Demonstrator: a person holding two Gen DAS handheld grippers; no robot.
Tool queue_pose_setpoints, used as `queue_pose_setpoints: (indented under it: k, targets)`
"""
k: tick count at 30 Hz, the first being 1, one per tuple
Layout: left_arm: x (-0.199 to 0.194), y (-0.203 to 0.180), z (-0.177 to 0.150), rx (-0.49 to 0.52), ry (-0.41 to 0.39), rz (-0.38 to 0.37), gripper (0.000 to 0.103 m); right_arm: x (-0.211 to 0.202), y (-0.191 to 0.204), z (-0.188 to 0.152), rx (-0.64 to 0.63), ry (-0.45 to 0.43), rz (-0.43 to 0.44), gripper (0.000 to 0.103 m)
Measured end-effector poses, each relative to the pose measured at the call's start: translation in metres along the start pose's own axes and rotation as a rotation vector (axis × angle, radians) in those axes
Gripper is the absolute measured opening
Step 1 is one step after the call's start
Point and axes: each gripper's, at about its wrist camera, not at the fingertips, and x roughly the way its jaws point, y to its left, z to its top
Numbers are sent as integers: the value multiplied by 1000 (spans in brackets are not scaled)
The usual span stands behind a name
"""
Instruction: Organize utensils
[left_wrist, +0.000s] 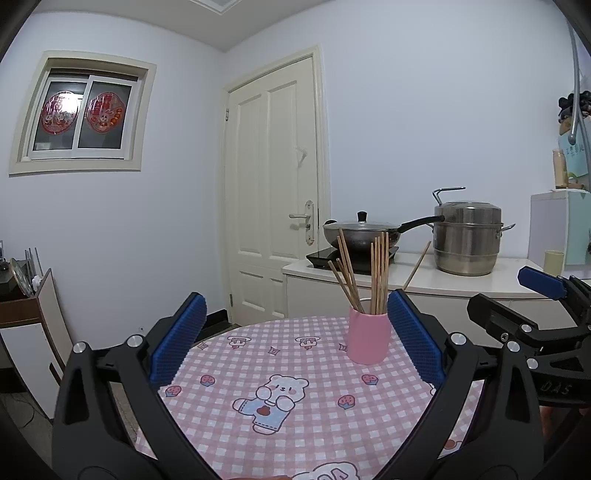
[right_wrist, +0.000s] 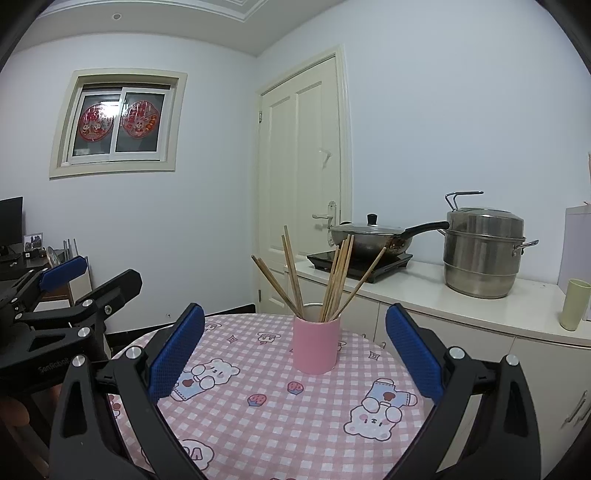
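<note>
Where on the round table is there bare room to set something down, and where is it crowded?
The checked tablecloth is bare between both open grippers and the pink cup, and to the cup's sides. Only the cup of splayed chopsticks occupies the far edge. The counter behind is crowded: wok, steamer pot.
</note>
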Motion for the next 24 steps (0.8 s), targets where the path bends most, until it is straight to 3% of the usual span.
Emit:
queue_pose_setpoints:
  k: [24]
  targets:
    - [1, 3, -4, -4, 12, 6, 96, 1, 4, -3, -1, 14, 3, 95]
